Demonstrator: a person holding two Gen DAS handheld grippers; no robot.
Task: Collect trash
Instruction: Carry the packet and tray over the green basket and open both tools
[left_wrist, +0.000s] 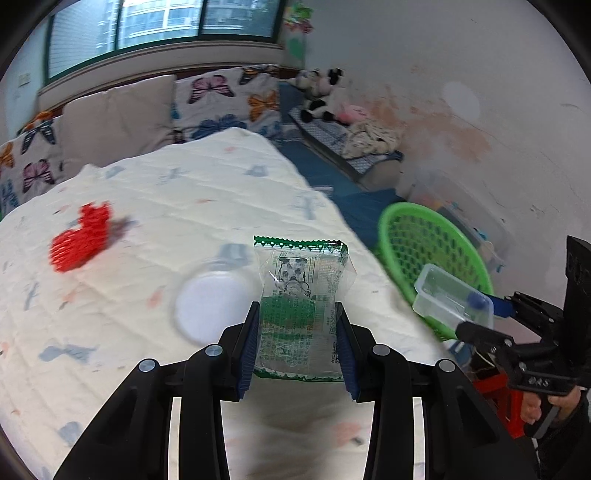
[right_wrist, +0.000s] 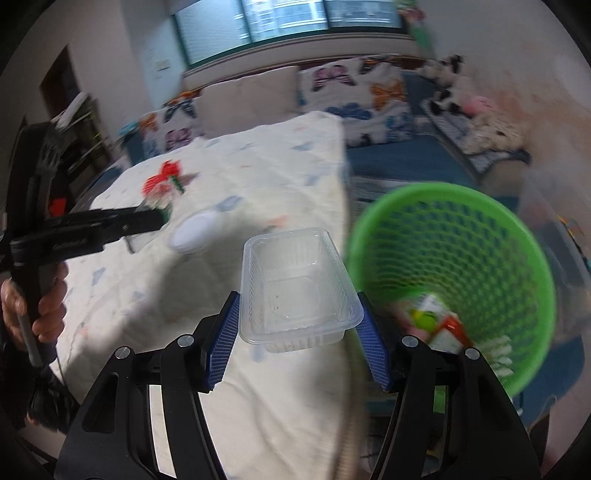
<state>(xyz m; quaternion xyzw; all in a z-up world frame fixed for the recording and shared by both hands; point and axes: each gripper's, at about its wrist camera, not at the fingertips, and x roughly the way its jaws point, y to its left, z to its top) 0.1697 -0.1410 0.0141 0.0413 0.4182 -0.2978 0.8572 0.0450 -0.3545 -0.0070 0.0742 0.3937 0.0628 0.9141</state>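
My left gripper is shut on a clear green-printed snack wrapper, held above the white quilted table. My right gripper is shut on a clear plastic tray, held over the table's right edge beside the green mesh basket. The basket holds a few wrappers. In the left wrist view the basket stands off the table's right edge, with the tray at its rim. A red mesh piece and a white round lid lie on the table.
Butterfly-print cushions line a bench behind the table. Plush toys sit on a low bed at the back right. A blue floor mat lies between table and wall. A red stool stands near the right hand.
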